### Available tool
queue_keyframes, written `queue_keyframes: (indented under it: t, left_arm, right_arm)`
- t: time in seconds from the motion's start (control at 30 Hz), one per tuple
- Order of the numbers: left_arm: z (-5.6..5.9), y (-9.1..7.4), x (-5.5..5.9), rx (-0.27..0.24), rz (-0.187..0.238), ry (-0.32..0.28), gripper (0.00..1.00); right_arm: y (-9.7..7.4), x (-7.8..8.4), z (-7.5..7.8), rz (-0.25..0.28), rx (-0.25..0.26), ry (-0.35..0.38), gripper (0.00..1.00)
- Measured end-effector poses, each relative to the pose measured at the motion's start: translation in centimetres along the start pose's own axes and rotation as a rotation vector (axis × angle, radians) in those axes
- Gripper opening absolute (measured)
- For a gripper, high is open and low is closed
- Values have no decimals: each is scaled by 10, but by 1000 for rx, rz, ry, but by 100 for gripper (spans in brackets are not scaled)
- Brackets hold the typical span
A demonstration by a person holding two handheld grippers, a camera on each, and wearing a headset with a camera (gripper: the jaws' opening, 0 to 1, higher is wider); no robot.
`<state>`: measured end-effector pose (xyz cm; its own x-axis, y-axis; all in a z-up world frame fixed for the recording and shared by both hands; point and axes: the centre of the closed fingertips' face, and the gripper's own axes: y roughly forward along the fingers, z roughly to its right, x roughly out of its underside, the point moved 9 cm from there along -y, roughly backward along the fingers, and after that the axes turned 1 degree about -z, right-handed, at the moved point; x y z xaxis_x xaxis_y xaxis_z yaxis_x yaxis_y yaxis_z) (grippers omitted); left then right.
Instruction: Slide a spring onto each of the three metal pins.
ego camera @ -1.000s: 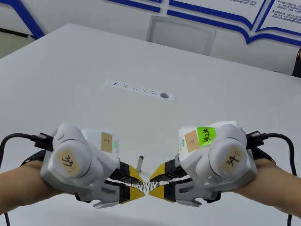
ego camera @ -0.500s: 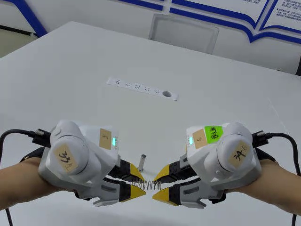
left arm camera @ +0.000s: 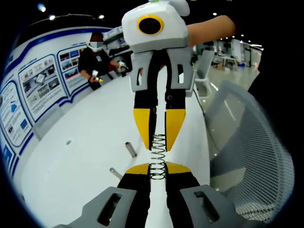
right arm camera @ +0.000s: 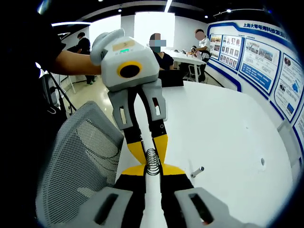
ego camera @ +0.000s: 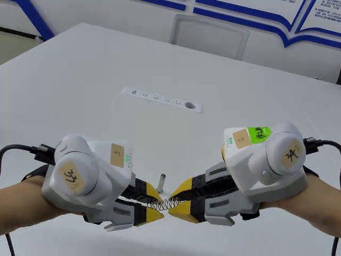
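A small steel spring (ego camera: pixel 164 203) hangs level just above the white table, stretched between my two grippers. My left gripper (ego camera: pixel 154 205) is shut on its left end, and my right gripper (ego camera: pixel 173 206) is shut on its right end. In the left gripper view the spring (left arm camera: pixel 158 154) runs from my own yellow tips (left arm camera: pixel 157 170) up to the right gripper (left arm camera: pixel 159 140). In the right gripper view the spring (right arm camera: pixel 152 161) sits between my tips (right arm camera: pixel 152 171). One metal pin (ego camera: pixel 161 181) lies on the table just behind the spring. Two pins (left arm camera: pixel 130 148) (left arm camera: pixel 115 173) show in the left gripper view.
A white power strip (ego camera: pixel 162 100) lies mid-table, further back. A grey chair (ego camera: pixel 209 34) stands at the far edge, and a mesh chair (right arm camera: pixel 80 161) is close to the near edge. People stand in the background. A pin (right arm camera: pixel 197 171) lies to the right of my jaws.
My right gripper has rolled and its body has shifted right and up. Its jaws, spread wider half a second ago, are now closer on the spring. The left gripper has barely moved.
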<state>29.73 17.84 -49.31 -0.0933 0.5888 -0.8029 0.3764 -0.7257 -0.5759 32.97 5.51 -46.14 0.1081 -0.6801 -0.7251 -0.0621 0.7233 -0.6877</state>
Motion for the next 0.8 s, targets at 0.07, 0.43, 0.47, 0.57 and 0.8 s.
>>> queue_keyframes:
  t: [0.07,0.43,0.47,0.57,0.8]
  left_arm:
    - [-1,0,0,-3,-2,-2,10]
    - [-3,2,0,-4,22,-34,10]
    - [-3,3,0,-5,25,-37,10]
    - [-4,1,1,-3,52,-74,11]
    - [-5,-2,6,10,58,-197,12]
  right_arm:
    - [1,-2,0,13,0,14,11]
    - [3,-17,3,87,-5,38,11]
    - [3,-17,4,95,-5,46,11]
    - [4,-20,4,126,-9,74,11]
    - [11,-23,7,118,-16,79,11]
